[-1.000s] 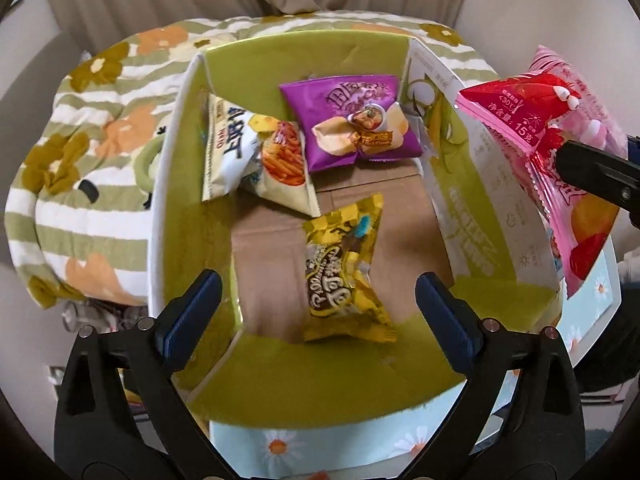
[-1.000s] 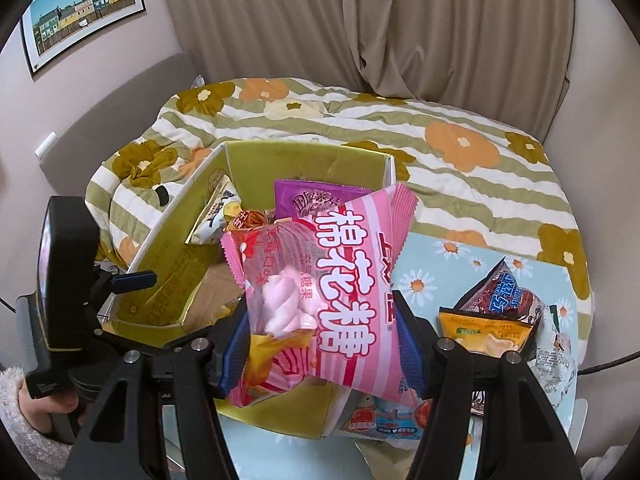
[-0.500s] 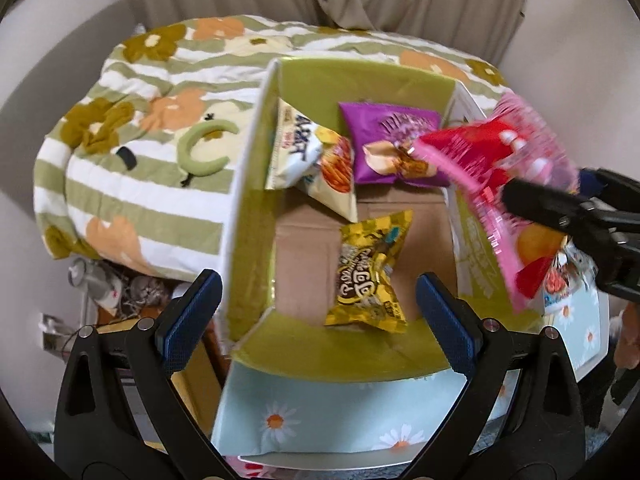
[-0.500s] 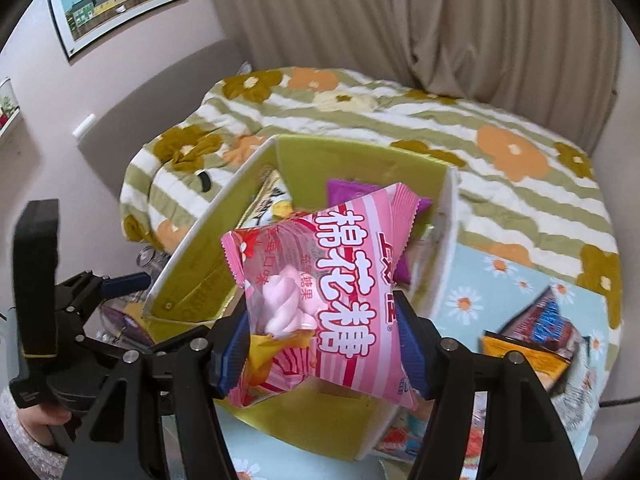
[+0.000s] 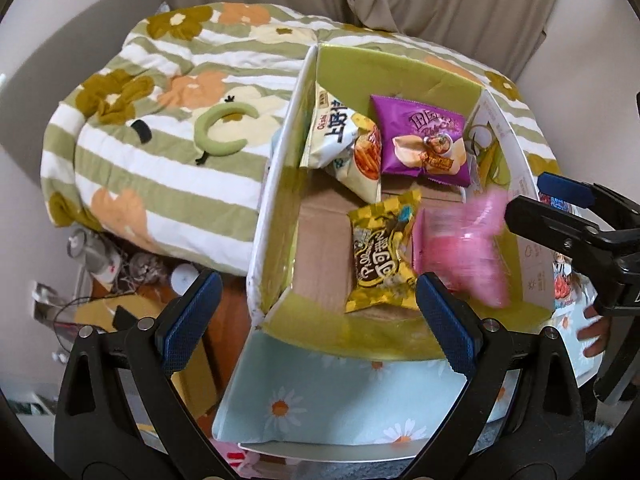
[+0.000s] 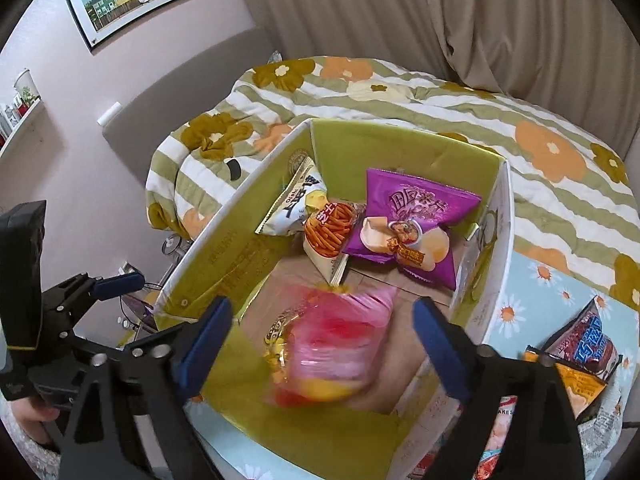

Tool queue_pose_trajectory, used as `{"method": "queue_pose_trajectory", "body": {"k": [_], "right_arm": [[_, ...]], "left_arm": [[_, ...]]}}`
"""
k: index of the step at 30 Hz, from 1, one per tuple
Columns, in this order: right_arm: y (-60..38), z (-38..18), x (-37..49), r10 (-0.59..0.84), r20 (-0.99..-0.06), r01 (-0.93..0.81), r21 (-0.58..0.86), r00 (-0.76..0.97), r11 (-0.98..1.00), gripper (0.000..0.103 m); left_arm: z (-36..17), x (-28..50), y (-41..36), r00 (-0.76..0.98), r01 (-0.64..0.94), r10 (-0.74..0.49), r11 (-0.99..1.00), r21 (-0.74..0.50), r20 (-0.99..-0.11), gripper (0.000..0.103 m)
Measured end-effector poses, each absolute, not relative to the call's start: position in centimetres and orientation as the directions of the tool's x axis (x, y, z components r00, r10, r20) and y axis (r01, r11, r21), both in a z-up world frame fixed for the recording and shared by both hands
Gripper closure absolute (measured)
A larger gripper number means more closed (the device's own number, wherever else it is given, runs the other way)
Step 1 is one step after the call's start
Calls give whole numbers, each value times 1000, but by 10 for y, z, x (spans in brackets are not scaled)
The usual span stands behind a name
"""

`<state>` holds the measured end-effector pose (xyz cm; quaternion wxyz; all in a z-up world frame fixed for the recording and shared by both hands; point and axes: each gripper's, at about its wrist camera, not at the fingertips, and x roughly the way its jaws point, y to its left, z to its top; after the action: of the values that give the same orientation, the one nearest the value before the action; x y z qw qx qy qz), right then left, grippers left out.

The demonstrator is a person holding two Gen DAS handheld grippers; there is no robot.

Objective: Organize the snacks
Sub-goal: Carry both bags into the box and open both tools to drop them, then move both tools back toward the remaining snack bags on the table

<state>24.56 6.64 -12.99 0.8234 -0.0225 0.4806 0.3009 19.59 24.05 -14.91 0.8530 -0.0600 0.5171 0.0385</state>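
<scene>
Inside the green-lined box (image 6: 340, 148): purple chip bag (image 6: 412, 220) and white stick-snack bag (image 6: 304, 208) at the far wall, yellow packet (image 5: 380, 256) mid-floor, pink marshmallow bag (image 6: 336, 344) blurred, partly over the yellow packet. Right gripper (image 6: 322, 338) above the box, fingers spread, holding nothing. Left gripper (image 5: 316, 312) at the box's near wall, spread, holding nothing.

Pink bag (image 6: 336, 344); purple bag (image 6: 412, 220); lime-lined box (image 6: 404, 156); floral striped quilt (image 5: 168, 136).

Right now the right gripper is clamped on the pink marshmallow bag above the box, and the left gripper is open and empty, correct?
Not quite. The right gripper is open; the pink marshmallow bag is free of it, blurred, inside the box, as the right wrist view shows. The left gripper is open and empty.
</scene>
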Motion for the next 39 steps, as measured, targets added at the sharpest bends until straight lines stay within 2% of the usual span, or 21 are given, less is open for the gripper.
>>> {"method": "queue_pose_trajectory", "body": {"k": [12, 21, 30, 39], "right_arm": [[58, -118, 228, 449, -805, -486, 235, 388, 841, 6], [36, -86, 199, 405, -770, -412, 203, 494, 888, 6], [-26, -57, 162, 286, -738, -242, 170, 612, 955, 6], [-115, -47, 144, 180, -727, -104, 149, 663, 983, 6]], "left_arm": [[-129, 187, 235, 502, -79, -14, 995, -62, -865, 6], [-98, 181, 217, 551, 24, -77, 997, -76, -831, 6], [-86, 179, 159, 558, 183, -202, 976, -118, -805, 6], [-85, 177, 86, 546, 239, -253, 961, -141, -799, 6]]}}
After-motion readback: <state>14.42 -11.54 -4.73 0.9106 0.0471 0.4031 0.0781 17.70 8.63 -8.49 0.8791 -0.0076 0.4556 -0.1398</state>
